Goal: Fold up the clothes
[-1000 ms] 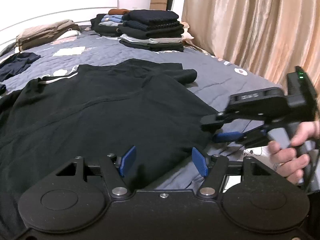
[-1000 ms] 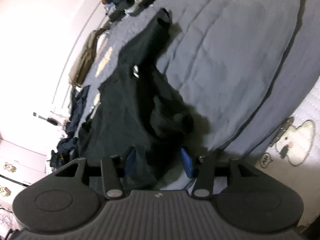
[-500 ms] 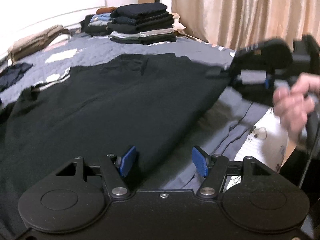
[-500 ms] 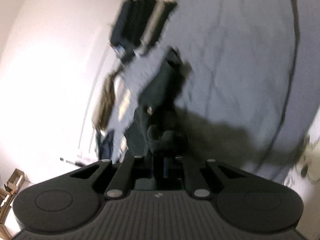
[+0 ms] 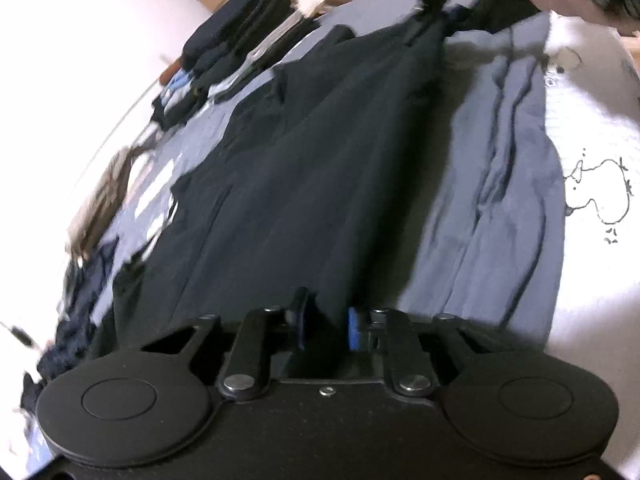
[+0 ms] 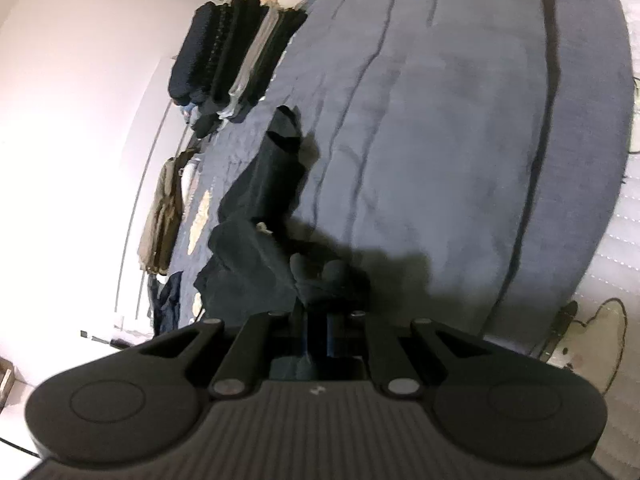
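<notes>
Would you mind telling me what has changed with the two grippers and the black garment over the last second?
The right gripper shut on the black garment at its edge and pulled it taut. The left gripper, open a second ago, rolled sideways and is closing, with the garment's near hem between its fingers. The folded stack and the grey bedspread stayed as they were.

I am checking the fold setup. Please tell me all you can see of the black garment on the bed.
The black garment is plain, soft, matte cloth, spread mostly flat on the grey bedcover with shallow wrinkles. One sleeve lies out toward the folded stack. The right tool is shut on a bunched corner. The left tool is closing, its jaws around the near edge. A small light tag shows on it.
</notes>
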Motion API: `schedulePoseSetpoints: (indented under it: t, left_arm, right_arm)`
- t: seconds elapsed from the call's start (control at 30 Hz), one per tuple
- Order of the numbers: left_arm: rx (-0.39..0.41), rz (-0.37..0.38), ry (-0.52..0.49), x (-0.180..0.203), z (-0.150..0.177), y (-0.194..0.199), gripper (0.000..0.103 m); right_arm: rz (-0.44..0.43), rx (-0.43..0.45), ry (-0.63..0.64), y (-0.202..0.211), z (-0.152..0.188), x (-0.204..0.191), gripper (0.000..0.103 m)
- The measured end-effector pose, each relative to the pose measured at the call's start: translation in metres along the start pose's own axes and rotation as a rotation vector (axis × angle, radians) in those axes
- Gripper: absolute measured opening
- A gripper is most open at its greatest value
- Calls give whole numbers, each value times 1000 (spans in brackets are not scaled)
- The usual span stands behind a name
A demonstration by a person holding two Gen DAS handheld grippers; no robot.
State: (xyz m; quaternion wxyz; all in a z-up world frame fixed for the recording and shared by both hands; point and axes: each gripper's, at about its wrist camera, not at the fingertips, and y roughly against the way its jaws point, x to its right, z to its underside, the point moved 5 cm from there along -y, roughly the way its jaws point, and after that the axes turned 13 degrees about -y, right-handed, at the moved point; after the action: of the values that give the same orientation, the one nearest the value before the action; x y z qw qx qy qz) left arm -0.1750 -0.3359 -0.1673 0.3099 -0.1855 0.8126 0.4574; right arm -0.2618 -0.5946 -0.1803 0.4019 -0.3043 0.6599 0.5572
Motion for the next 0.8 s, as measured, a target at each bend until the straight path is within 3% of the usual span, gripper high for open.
schedulePoseSetpoints:
  t: [0.33, 0.53, 0.8]
  left_arm:
    - [-147, -25, 19, -25, 66, 27, 14]
    - [-316, -71, 73, -51, 137, 44, 8]
    - [-331, -60, 148, -59, 174, 79, 8]
  right_arm:
    - [40, 25, -13, -2, -1, 0, 8]
    - [66, 79, -16, 3, -3, -1, 8]
    - [122, 135, 28, 7, 4, -6, 8]
